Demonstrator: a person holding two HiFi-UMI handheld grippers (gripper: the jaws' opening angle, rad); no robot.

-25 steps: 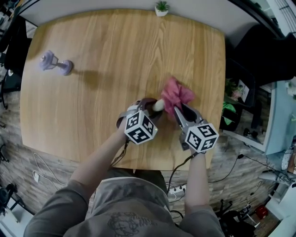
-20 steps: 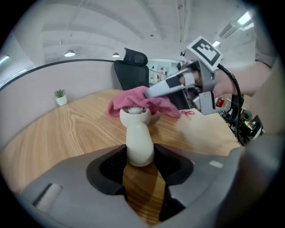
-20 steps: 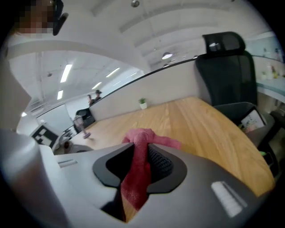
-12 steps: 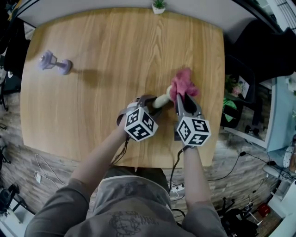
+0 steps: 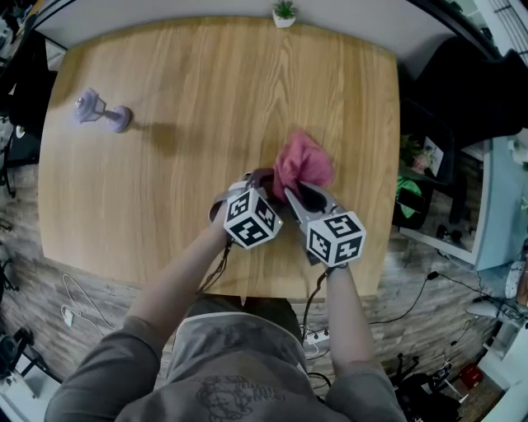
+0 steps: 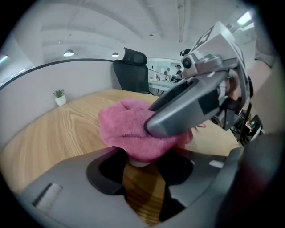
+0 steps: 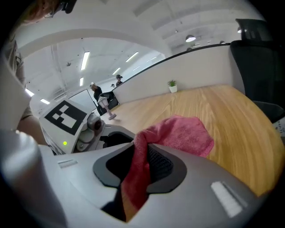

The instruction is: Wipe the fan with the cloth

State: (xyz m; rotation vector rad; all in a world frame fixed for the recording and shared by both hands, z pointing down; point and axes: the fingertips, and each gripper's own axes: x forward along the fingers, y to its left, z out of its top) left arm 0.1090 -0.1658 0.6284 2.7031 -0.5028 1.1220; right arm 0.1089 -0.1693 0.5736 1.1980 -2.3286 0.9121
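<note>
My left gripper point(image 5: 262, 183) is closed around the small fan, of which only a pale bit point(image 6: 138, 163) shows between its jaws point(image 6: 140, 167); the rest is hidden under the cloth. The pink cloth point(image 5: 302, 162) is bunched on top of the fan, just beyond the left jaws. My right gripper point(image 5: 295, 194) is shut on the cloth point(image 7: 180, 133), a fold of it pinched between the pads point(image 7: 138, 162). One right finger point(image 6: 191, 107) presses the cloth point(image 6: 129, 127) down onto the fan from the right.
A lavender object point(image 5: 99, 110) lies at the wooden table's point(image 5: 165, 189) far left. A small potted plant point(image 5: 285, 13) stands at the far edge. A black office chair point(image 5: 466, 86) sits off the right side. Cables lie on the floor near me.
The right gripper has brought the cloth back to the left, over the fan. The cream part of the fan that showed earlier is now covered. The left gripper has kept still.
</note>
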